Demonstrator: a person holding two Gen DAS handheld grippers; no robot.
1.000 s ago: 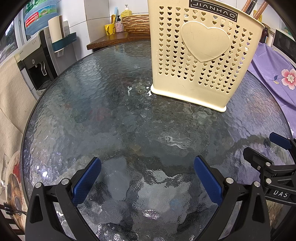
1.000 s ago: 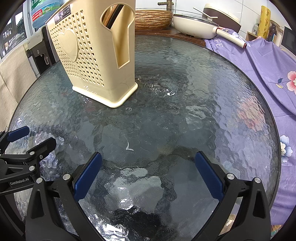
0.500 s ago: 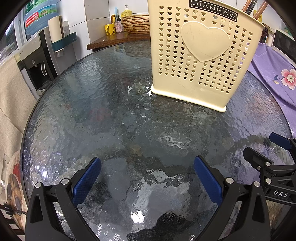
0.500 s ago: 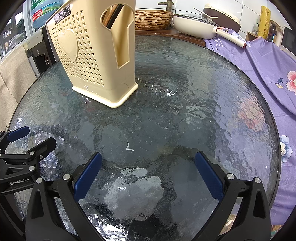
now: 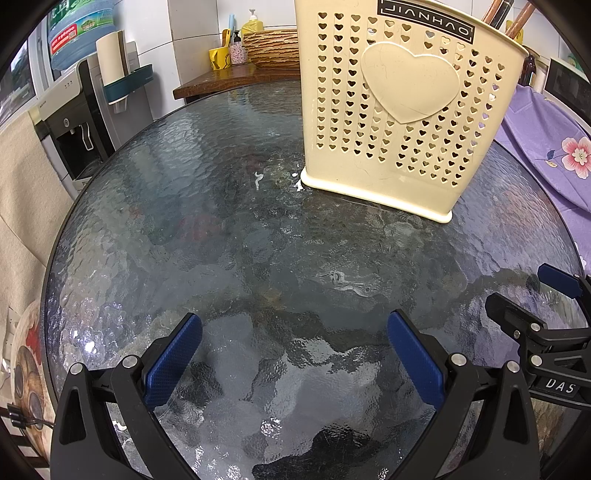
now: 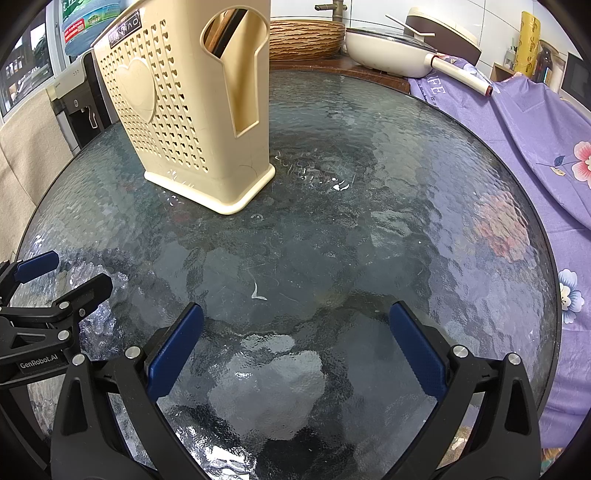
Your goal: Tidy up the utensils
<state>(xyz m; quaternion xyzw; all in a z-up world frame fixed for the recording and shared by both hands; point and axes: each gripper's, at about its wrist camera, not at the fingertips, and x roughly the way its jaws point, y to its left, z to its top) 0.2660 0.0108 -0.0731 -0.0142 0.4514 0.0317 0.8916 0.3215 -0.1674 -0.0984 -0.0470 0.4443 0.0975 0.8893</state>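
Observation:
A cream plastic utensil holder (image 5: 402, 110) with heart-shaped holes stands upright on the round glass table (image 5: 221, 240); it also shows in the right wrist view (image 6: 192, 122). Brown utensil handles (image 5: 509, 16) stick out of its top, and some show through its side slot (image 6: 225, 33). My left gripper (image 5: 295, 354) is open and empty, low over the table's near side. My right gripper (image 6: 297, 349) is open and empty beside it. Each gripper shows at the edge of the other's view: the right one (image 5: 532, 299) and the left one (image 6: 62, 277).
A purple flowered cloth (image 6: 535, 122) covers the table's right side. A white pan (image 6: 391, 48) and a wicker basket (image 6: 306, 37) sit on the counter behind. A water dispenser (image 5: 74, 110) stands at the left.

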